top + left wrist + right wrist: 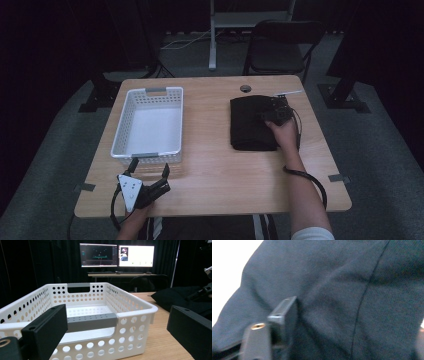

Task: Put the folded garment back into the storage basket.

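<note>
White basket (148,125) on table (210,170); chair (280,47) behind; monitors (117,255).

A light wooden table (215,165) carries a white perforated basket (148,125) and a folded black cloth (250,125), well apart.

This looks like a lab or recording studio rather than a home. Black curtains (37,262) close off the space on all sides, and grey carpet (45,175) covers the floor. A small wooden tabletop (210,150) stands alone in the middle, with tape marks (339,178) at its corners. Behind it are a black folding chair (280,47) and a desk (120,275) carrying two lit monitors (117,255) and a keyboard. Dark stand bases (345,97) flank the table.
</note>
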Action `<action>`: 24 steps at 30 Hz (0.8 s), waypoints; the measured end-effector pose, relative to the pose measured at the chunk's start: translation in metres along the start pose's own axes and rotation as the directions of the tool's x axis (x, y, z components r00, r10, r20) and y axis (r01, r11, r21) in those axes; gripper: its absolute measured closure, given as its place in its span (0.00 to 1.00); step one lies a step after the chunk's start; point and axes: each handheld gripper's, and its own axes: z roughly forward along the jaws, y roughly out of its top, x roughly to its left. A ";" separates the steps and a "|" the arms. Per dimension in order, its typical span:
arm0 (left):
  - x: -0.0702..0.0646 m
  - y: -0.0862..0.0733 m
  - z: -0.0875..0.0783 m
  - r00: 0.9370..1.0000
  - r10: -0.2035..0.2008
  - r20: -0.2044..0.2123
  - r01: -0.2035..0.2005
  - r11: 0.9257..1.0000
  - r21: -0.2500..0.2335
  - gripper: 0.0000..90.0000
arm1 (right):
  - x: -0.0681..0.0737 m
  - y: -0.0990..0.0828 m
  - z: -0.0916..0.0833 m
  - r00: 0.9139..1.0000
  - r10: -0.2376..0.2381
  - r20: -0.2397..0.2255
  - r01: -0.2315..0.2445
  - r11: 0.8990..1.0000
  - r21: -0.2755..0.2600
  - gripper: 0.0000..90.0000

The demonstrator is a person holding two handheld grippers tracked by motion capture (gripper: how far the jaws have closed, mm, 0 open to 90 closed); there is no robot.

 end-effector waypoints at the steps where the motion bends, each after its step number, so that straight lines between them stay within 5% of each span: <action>1: 0.000 0.000 0.000 1.000 0.000 0.000 0.000 1.000 0.000 0.05 | -0.001 -0.001 0.000 1.000 0.011 -0.018 -0.011 1.000 -0.006 0.44; 6: 0.000 0.000 0.000 1.000 0.000 0.000 0.000 1.000 0.000 0.05 | -0.006 -0.002 -0.002 0.996 0.049 -0.080 -0.049 0.999 -0.002 0.58; 12: 0.000 0.000 0.000 1.000 -0.002 0.009 0.002 1.000 0.003 0.05 | -0.005 -0.002 -0.006 0.995 0.062 -0.084 -0.063 0.998 -0.014 0.68; 16: 0.000 0.000 0.001 1.000 -0.001 0.010 0.001 1.000 0.005 0.05 | 0.002 -0.002 -0.012 0.998 0.040 -0.054 -0.043 0.998 -0.044 0.72; 24: 0.000 0.000 0.001 1.000 -0.002 0.005 0.002 1.000 0.012 0.05 | 0.002 -0.002 -0.019 0.993 0.066 -0.100 -0.074 0.994 -0.082 0.74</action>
